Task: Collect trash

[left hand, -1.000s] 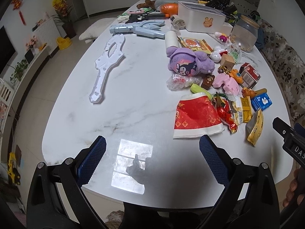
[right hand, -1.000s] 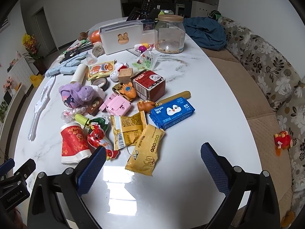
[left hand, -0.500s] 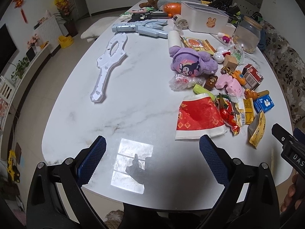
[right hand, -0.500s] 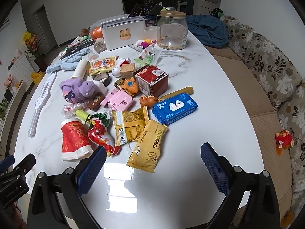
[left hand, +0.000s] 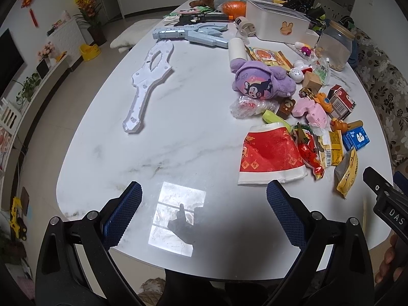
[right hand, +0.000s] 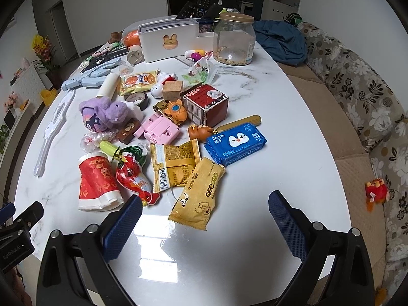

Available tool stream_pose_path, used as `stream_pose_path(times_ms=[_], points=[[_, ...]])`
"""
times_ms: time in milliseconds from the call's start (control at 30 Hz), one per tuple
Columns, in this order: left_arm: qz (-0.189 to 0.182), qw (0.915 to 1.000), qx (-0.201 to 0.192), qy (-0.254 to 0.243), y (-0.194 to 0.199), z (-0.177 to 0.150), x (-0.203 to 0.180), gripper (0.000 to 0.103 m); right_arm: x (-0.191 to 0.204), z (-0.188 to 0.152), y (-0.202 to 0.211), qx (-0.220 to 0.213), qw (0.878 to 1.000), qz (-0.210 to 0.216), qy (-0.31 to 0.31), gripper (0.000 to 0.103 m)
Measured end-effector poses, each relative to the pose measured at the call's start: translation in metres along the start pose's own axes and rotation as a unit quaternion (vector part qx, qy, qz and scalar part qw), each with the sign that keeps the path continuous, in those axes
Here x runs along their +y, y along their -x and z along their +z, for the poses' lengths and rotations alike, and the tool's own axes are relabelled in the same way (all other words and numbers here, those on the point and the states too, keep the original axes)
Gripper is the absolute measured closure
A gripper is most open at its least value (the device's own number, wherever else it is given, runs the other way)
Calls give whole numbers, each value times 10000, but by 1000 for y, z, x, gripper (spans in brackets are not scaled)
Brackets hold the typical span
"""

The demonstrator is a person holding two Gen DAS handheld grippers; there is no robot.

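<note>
I see the yellow snack wrapper (right hand: 201,193) lying flat on the white table (right hand: 293,132), just ahead of my right tongs (right hand: 205,213) and between its fingers. A crushed red paper cup (left hand: 270,156) lies just ahead of my left tongs (left hand: 204,204), toward its right finger. Both tongs are spread wide, holding nothing.

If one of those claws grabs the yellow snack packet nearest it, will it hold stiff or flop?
The yellow snack packet would probably flop: it looks like thin, creased film lying flat. It seems light and glossy, so it may slide on the shiny table. The right gripper is open above it.
</note>
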State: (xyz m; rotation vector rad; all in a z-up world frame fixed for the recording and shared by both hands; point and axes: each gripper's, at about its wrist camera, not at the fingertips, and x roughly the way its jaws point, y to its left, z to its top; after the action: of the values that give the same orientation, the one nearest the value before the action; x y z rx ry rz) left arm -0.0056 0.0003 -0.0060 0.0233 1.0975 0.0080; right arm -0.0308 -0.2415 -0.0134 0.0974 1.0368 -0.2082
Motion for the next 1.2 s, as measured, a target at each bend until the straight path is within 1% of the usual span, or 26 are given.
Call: stream_pose_path(times_ms=[133, 333, 533, 767, 867, 1033, 1133, 1200], points=[[-34, 10000, 1, -14, 0, -2, 0, 7, -4, -1, -3, 27, 10000, 39, -45, 5], [-59, 9999, -3, -114, 0, -3, -4, 7, -16, -3, -12, 180, 9994, 8, -280, 5], [-62, 9999, -15, -126, 0, -3, -4, 7, -10, -3, -14, 196, 9997, -81, -84, 5], [-39, 9998, 8, -172, -1, -5, -5, 7, -8, -2, -18, 237, 9997, -37, -66, 5], [-27, 9998, 29, -170, -2, -6, -3, 7, -7, -3, -20, 222, 9997, 88, -20, 5], [-20, 9997, 15, -228, -2, -8, 0, 7, -11, -6, -26, 110, 9988, 365, 313, 5], [-74, 9993, -44, -365, -2, -9, -2, 7, -16, -8, -36, 70, 9973, 570, 448, 5], [-58, 9986, -63, -529, -4, -12, -6, 7, -16, -8, -47, 172, 9963, 681, 496, 5]])
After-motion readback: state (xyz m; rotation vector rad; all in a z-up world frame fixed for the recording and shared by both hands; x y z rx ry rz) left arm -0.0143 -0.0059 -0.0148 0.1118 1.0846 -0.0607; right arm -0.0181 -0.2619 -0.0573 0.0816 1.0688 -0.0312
